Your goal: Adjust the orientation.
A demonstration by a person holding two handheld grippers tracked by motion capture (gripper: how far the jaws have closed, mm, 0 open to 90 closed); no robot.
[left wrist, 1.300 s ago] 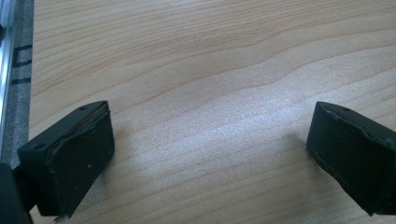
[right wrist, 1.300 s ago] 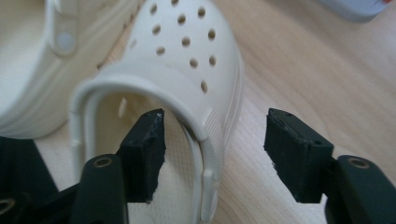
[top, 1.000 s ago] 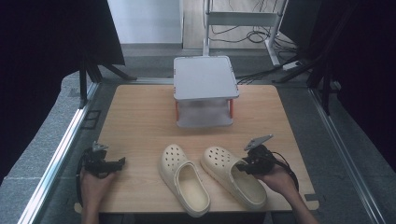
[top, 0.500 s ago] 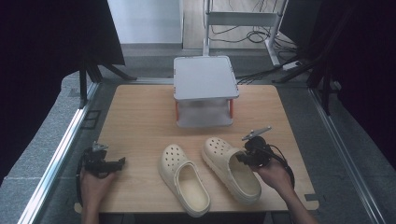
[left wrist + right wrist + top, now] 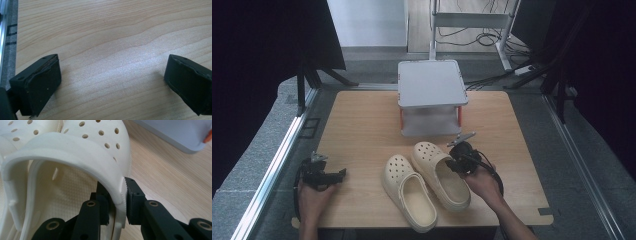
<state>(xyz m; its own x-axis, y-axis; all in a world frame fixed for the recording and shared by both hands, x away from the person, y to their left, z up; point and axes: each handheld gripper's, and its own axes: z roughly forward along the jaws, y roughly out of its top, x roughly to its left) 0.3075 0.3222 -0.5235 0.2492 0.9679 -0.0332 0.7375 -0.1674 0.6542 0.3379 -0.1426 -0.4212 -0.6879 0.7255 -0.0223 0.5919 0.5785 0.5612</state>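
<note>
Here the right gripper (image 5: 117, 195) is clamped on the side wall of the right clog (image 5: 441, 173), while the left gripper (image 5: 112, 82) rests wide open and empty on the table (image 5: 362, 130).

A grey two-tier stand (image 5: 432, 83) with orange legs is sitting at the far middle of the wooden desk (image 5: 357, 130). Beyond the stand, cables (image 5: 482, 37) are lying on the floor, and a metal rail (image 5: 277, 160) is running along the desk's left edge.
</note>
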